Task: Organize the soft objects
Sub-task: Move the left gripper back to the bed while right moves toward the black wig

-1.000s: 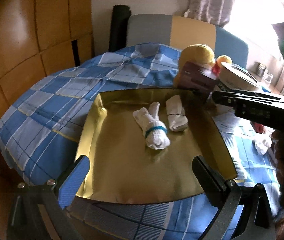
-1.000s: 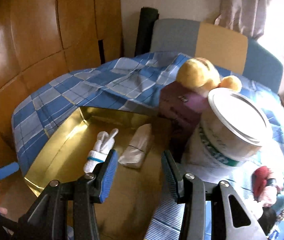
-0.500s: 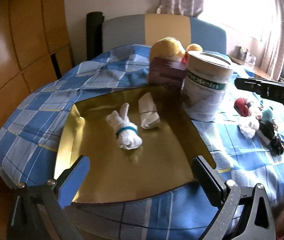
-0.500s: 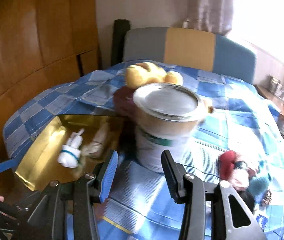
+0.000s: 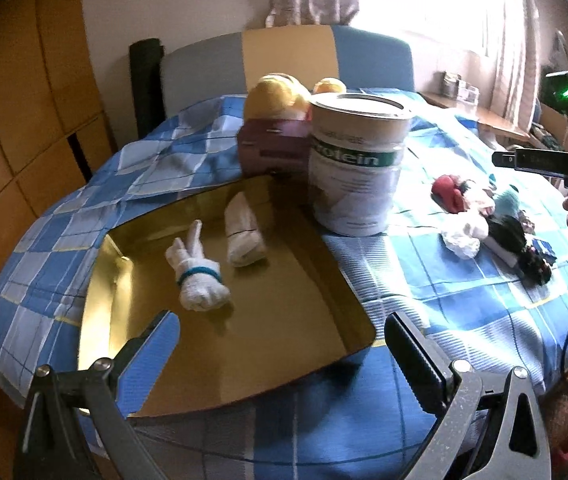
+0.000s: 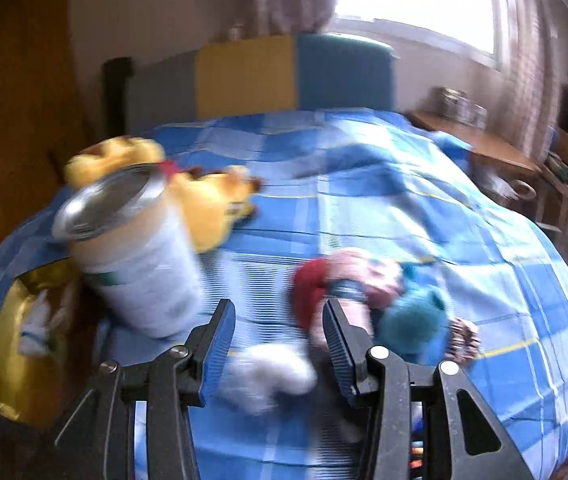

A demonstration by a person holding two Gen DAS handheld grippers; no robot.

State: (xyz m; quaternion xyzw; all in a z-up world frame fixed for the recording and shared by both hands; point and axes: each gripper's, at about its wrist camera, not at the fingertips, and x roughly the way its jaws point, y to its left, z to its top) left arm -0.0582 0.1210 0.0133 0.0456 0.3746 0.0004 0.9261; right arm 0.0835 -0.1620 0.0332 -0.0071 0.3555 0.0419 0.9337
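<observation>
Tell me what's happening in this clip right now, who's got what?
A person holds a gripper in each hand over a bed with a blue checked cover, sorting socks. Two rolled white sock bundles already lie in the gold tray. The left gripper hangs open and empty above the tray. The right gripper, open and empty too, faces the loose pile of socks beside the protein tin, with a crumpled white sock just beyond its fingers. Nothing is held yet.
</observation>
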